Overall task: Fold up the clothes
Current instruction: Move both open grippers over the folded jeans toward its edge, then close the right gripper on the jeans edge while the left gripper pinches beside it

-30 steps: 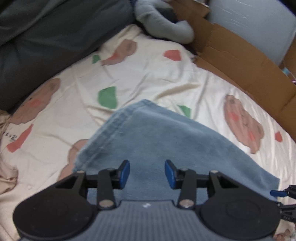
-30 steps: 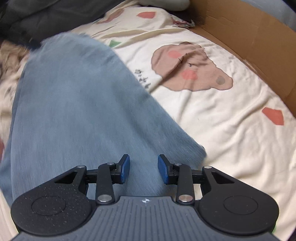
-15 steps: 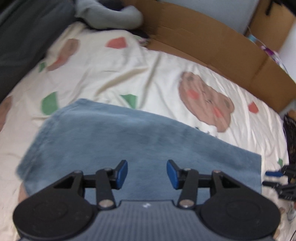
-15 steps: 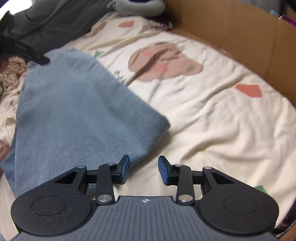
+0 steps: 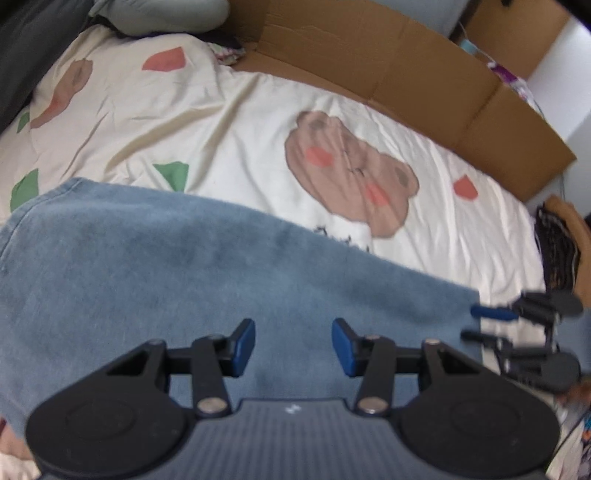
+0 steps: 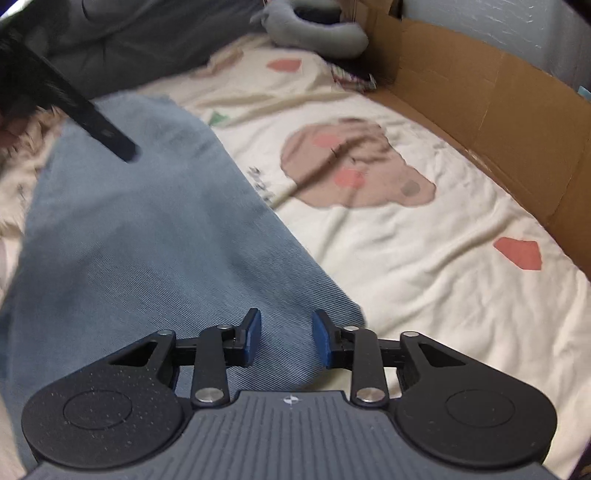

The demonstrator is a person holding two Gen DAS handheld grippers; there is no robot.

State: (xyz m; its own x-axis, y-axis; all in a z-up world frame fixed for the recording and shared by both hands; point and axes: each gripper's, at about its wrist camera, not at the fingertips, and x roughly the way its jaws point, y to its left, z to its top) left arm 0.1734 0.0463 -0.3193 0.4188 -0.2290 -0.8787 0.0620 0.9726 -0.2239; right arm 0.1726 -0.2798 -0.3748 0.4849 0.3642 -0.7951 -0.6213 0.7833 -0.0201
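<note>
The sheet (image 5: 240,110) takes up most of both views: cream, wrinkled, printed with brown bears and red and green patches, and it covers the whole bed. Along its far edge stands a wall of flattened cardboard (image 5: 406,55), with a grey pillow (image 6: 317,33) at the far end and a dark blanket (image 6: 129,44) bunched at the far left. The jeans (image 5: 184,277) lie flat on the near part of the sheet, light blue denim, spread wide across the left wrist view, with one corner ending just past the right gripper (image 6: 286,341) in its own view. That corner sits under and between the right gripper's blue pads (image 6: 252,338), which have just been closing in, but there's a clear gap and they aren't pinching the cloth. The left gripper (image 5: 293,347) hangs over the middle of the denim with its pads set well apart, nothing between them but fabric below, so it's open too. In the left wrist view you can see the right gripper's fingers at the denim's right edge, a bit blurry.
</note>
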